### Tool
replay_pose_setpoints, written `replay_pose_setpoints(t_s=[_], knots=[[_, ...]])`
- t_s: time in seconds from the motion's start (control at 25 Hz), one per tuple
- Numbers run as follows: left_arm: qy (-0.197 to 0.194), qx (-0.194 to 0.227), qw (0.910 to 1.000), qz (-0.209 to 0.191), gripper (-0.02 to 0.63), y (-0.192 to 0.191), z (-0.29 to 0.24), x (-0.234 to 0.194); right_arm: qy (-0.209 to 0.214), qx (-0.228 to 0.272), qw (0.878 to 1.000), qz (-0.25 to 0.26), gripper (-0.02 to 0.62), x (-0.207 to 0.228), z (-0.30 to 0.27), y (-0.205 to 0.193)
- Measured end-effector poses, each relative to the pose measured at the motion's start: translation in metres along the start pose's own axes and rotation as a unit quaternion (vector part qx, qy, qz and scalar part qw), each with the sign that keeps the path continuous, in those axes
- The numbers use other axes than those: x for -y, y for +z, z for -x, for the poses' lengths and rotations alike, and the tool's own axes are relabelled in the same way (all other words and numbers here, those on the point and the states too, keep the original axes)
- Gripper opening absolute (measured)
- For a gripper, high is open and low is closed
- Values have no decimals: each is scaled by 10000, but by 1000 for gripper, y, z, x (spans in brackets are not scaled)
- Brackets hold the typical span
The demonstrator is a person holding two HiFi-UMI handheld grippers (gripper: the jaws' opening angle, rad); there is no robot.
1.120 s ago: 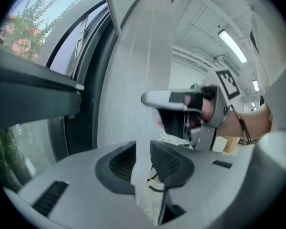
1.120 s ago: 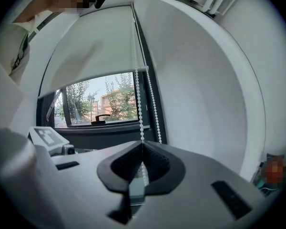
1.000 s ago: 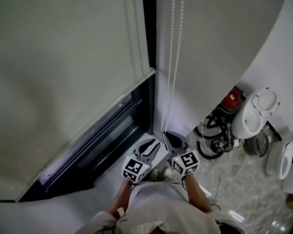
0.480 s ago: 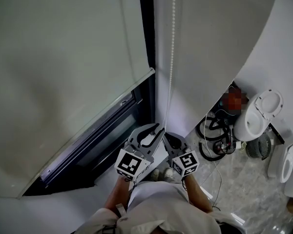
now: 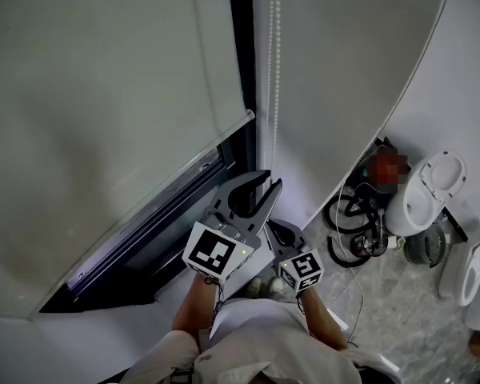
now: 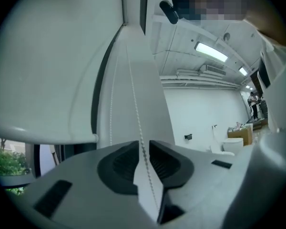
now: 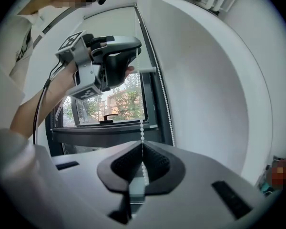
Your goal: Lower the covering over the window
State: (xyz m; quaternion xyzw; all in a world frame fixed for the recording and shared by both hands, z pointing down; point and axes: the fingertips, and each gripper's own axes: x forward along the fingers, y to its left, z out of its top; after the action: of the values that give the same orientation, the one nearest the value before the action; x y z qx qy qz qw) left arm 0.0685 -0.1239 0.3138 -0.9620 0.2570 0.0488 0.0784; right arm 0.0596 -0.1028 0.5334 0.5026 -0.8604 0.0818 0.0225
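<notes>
Unfin. rm: loose toilets (image 5: pixel 412 206), cables (image 5: pixel 344 214) on floor (image 5: pixel 400 294).

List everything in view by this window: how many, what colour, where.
roller blind: one, off-white, covering the upper window
window frame: one, dark, below the blind
bead chain: one, white, hanging right of the frame
curved wall: one, white, right
toilet: one, white, floor far right
hoses: several, black, coiled beside the toilet
left tongs: one, grey, jaws apart around the chain, just closed slightly
right tongs: one, grey, lower, shut on the chain
</notes>
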Motion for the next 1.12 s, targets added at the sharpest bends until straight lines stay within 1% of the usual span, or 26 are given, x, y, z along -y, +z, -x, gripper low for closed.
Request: replay_pose_setpoints(t_s=[0.08, 0.16, 0.24, 0.36, 0.52, 0.76, 0.92, 1.12], knots=[[62, 51, 9999, -77, 29, 7, -2, 0, 13, 15, 10000, 0, -3, -2, 0, 1], [157, 144, 9997, -88, 15, 9, -2, 0, 13, 9, 10000, 12, -3, -3, -2, 0], [256, 157, 9995, -51, 14, 4, 2, 0, 3, -106, 9999, 71, -3, -4, -5, -4], [349, -17, 9994, 3, 14, -14, 5, -1, -34, -397, 9992, 101, -3, -3, -9, -19], [465, -272, 9984, 150, 14, -38, 14, -3, -13, -636, 9979, 71, -3, -5, -14, -38], [515, -548, 9970, 173, 14, -71, 21, 3, 64, -1008, 9949, 21, -3, -10, -23, -72], [537, -674, 9960, 236, 14, -83, 22, 2, 98, -1145, 9933, -135, -3, -11, -26, -83], [565, -825, 9947, 240, 14, -99, 24, 3, 128, -1302, 9913, -144, -3, -12, -28, -99]])
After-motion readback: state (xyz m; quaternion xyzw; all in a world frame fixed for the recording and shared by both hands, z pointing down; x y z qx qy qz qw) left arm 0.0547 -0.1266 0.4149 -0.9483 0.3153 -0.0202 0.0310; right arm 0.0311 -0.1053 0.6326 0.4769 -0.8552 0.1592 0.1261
